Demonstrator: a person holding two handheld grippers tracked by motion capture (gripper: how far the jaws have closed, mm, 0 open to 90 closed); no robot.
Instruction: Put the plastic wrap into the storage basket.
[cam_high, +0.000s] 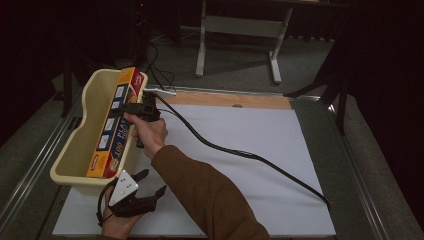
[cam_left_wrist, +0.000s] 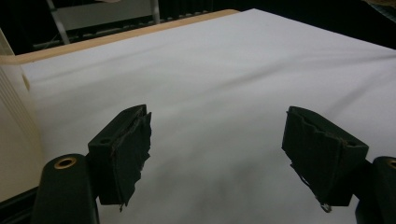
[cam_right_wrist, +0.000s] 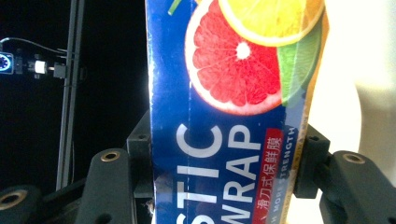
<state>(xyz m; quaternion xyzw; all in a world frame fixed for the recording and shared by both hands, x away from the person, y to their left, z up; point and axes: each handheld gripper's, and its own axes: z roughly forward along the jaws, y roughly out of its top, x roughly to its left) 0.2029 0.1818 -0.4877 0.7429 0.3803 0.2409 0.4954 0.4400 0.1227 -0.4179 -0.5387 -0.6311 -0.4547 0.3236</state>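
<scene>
At the table's far-left corner, the right gripper pinches a long blue-and-orange plastic wrap box lying in the cream tub; the left gripper hovers spread near the front-left edge.

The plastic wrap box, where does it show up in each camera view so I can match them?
High view: the plastic wrap box lies along the right rim of the cream tub, left of centre, with the right tool shut on it.
Left gripper view: not in it.
Right gripper view: it runs up the centre, clamped between the jaws.
Shared landmark: the cream tub.
</scene>
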